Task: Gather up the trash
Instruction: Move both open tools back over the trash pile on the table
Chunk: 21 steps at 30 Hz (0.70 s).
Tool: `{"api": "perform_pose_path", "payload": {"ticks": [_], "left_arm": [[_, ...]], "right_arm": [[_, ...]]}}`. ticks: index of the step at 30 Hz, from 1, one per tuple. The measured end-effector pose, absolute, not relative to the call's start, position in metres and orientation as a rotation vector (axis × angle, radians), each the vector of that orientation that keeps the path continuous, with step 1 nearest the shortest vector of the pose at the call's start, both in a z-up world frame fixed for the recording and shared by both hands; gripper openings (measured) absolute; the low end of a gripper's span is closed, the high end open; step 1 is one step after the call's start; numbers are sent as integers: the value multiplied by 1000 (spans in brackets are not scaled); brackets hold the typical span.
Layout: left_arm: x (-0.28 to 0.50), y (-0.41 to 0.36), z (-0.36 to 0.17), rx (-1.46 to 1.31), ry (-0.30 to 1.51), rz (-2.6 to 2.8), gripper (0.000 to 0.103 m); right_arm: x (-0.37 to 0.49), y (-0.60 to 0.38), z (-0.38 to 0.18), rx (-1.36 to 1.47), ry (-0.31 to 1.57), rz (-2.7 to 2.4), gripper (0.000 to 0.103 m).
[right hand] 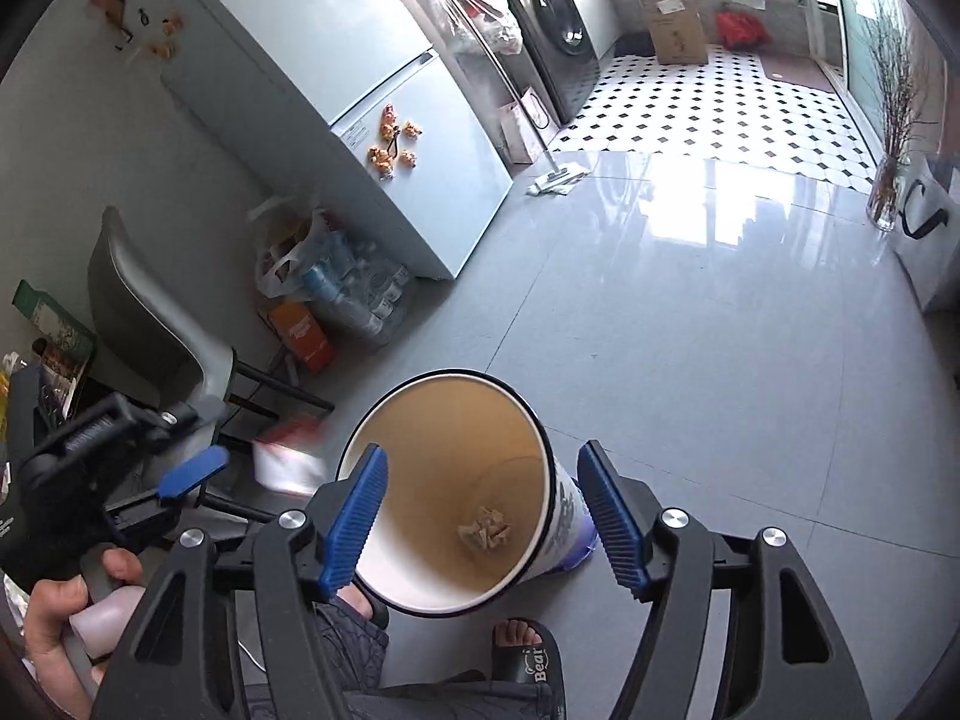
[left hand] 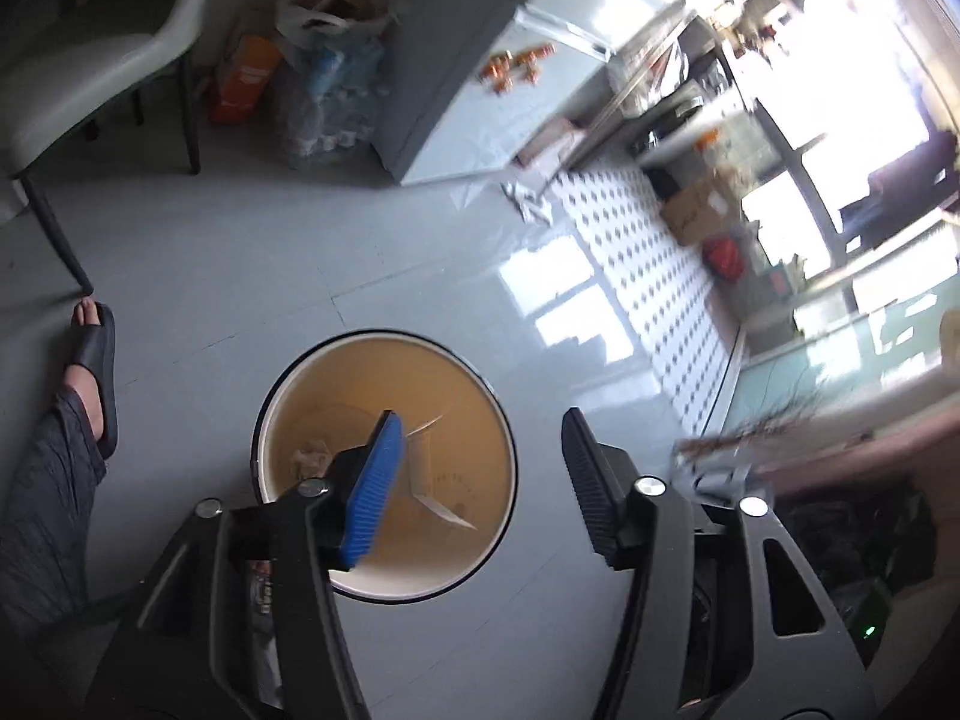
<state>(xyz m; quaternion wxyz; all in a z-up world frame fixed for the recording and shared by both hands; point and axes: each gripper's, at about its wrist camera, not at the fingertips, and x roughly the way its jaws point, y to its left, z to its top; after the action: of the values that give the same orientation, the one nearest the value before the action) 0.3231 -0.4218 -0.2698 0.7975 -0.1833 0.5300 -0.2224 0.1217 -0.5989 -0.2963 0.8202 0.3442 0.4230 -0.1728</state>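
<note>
Bin point(left hand: 384, 462): stands upright on floor point(left hand: 300, 252) by the feet, mouth up to receive trash; crumpled paper point(right hand: 483, 529) inside. Left hand-held gripper point(left hand: 474, 480) wide, empty, above it. Right hand-held gripper point(right hand: 483, 522) wide, empty.

A pale fridge point(right hand: 384, 84) with orange magnets point(right hand: 396, 144) stands at ten o'clock, a washing machine point(right hand: 555, 30) at twelve, a cardboard box point(right hand: 675, 24) at one, a grey chair point(right hand: 150, 312) at nine.
</note>
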Motion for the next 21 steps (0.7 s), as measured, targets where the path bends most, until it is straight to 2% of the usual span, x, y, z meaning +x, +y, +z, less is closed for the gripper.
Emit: {"api": "perform_pose_path", "payload": {"ticks": [4,7,11,13,18,21], "left_arm": [[310,-417,-250,-417,1126,-531,70],[296,-403,-223,-436,1096,-513,74],[280,-378,-181,-436,1009,-485,80],[277,-364,-165,-452,988,-473,83],[263,-323,-114,-482,901,-446,88],[256,-296,-89,-506,866,-444,90]], "right_arm": [[116,-593,-283,736,882,-375,68],[114,-585,-266,728,860,-366,73],[109,-575,-232,724,815,-366,86],[105,-568,-214,714,799,-365,90],[103,-539,-161,665,737,-329,96],[108,-514,-131,634,699,-293,96]]}}
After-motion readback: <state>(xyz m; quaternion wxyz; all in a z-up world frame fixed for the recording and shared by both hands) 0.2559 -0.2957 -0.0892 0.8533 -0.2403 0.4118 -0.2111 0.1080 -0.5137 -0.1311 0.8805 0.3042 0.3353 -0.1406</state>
